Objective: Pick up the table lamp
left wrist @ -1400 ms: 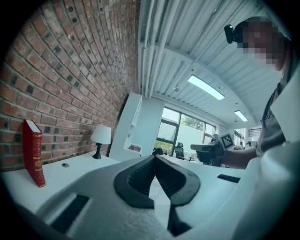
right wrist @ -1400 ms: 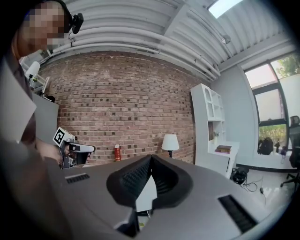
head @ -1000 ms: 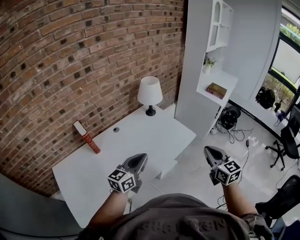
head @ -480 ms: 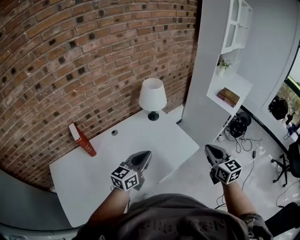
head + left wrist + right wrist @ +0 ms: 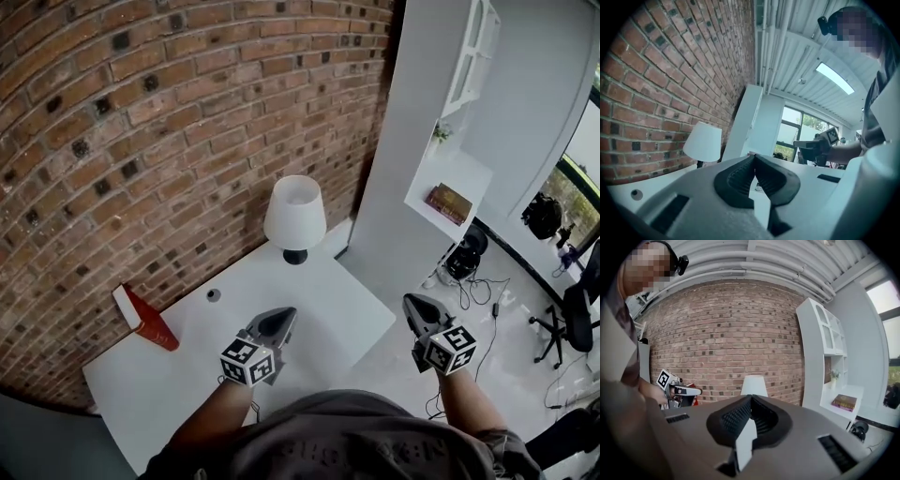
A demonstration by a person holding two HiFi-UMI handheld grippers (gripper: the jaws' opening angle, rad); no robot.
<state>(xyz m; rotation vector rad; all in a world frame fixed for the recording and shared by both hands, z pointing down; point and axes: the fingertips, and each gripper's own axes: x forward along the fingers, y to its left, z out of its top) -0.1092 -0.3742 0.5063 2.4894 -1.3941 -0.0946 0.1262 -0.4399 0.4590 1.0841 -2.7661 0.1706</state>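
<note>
The table lamp (image 5: 294, 216), with a white shade and a small black base, stands at the far corner of the white table (image 5: 178, 375) against the brick wall. It also shows in the left gripper view as the lamp (image 5: 703, 142) and in the right gripper view as the lamp (image 5: 754, 386). My left gripper (image 5: 281, 320) hovers over the table's near part, shut and empty, well short of the lamp. Off the table's right edge, above the floor, my right gripper (image 5: 412, 304) is shut and empty too.
A red book (image 5: 142, 318) leans on the brick wall at the table's left. A small round grommet (image 5: 214, 294) sits in the tabletop. A white shelf unit (image 5: 441, 178) with a book and a plant stands right of the lamp. Cables (image 5: 478, 309) and office chairs lie on the floor.
Both grippers and the head have moved forward toward the table. The lamp and wall look nearer and larger. Both grippers have stayed shut.
</note>
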